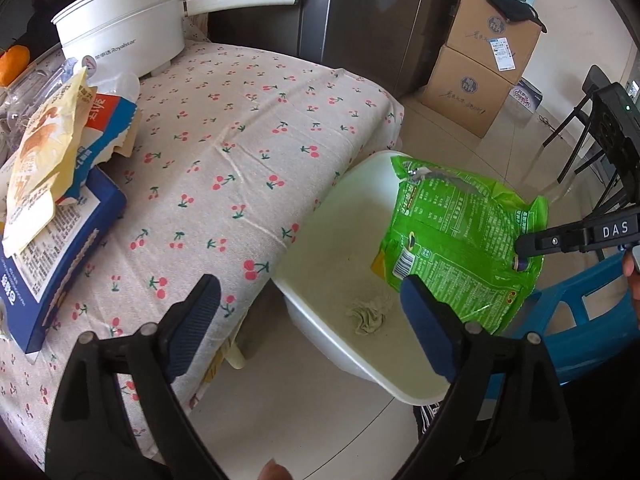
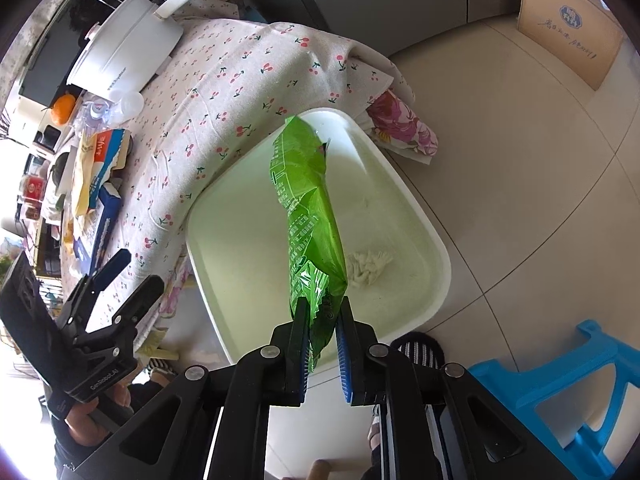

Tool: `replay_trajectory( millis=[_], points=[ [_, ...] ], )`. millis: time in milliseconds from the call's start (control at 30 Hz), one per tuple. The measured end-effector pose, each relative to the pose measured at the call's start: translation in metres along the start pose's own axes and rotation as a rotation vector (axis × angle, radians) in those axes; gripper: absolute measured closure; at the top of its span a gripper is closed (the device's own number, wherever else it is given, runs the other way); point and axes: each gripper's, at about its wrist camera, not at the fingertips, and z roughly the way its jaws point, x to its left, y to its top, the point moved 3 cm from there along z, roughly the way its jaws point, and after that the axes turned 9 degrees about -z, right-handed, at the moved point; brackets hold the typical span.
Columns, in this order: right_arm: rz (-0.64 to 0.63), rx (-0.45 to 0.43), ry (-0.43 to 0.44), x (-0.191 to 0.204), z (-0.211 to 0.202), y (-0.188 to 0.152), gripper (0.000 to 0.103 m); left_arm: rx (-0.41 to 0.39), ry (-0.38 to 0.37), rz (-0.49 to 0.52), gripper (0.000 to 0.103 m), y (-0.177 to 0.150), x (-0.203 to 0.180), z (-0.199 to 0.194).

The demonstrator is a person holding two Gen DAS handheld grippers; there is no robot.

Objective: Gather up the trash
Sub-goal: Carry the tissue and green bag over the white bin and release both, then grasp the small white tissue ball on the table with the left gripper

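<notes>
My right gripper (image 2: 323, 320) is shut on a green snack bag (image 2: 310, 216) and holds it over a white plastic bin (image 2: 400, 188) that stands on the floor beside the table. The bag (image 1: 460, 240) and the right gripper (image 1: 524, 256) also show in the left wrist view, above the bin (image 1: 320, 240). A crumpled tissue (image 1: 366, 316) lies in the bin's bottom (image 2: 366, 266). My left gripper (image 1: 312, 320) is open and empty, over the table's edge next to the bin. It shows at the left in the right wrist view (image 2: 132, 276).
The table has a cherry-print cloth (image 1: 240, 128). On it are a white electric pot (image 1: 120, 36), a yellow wrapper (image 1: 44, 168), a torn box (image 1: 108, 128), a blue box (image 1: 60, 256), an empty bottle (image 1: 36, 84) and an orange (image 1: 14, 62). Cardboard boxes (image 1: 480, 60) and a blue stool (image 2: 560, 384) stand on the floor.
</notes>
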Motion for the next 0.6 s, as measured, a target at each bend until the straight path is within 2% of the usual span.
replay_trajectory(
  millis=[33, 67, 133, 400, 600],
  points=[
    [-0.005, -0.004, -0.009, 0.001, 0.0, 0.002, 0.069, -0.006, 0.007, 0.003, 0.009, 0.002, 0.001, 0.0],
    [-0.005, -0.009, -0.017, 0.003, 0.0, 0.004, 0.045, -0.008, 0.013, 0.003, 0.009, 0.003, 0.003, -0.001],
    [0.008, -0.033, -0.027, 0.003, -0.004, 0.007, 0.029, -0.012, 0.024, -0.007, 0.008, 0.003, 0.009, -0.006],
    [-0.037, -0.054, -0.044, 0.024, -0.008, 0.016, 0.028, -0.018, 0.074, -0.032, 0.004, 0.0, 0.032, -0.022],
    [-0.095, -0.067, -0.079, 0.051, -0.006, 0.024, 0.026, -0.031, 0.144, -0.045, 0.002, -0.006, 0.062, -0.042]
  ],
)
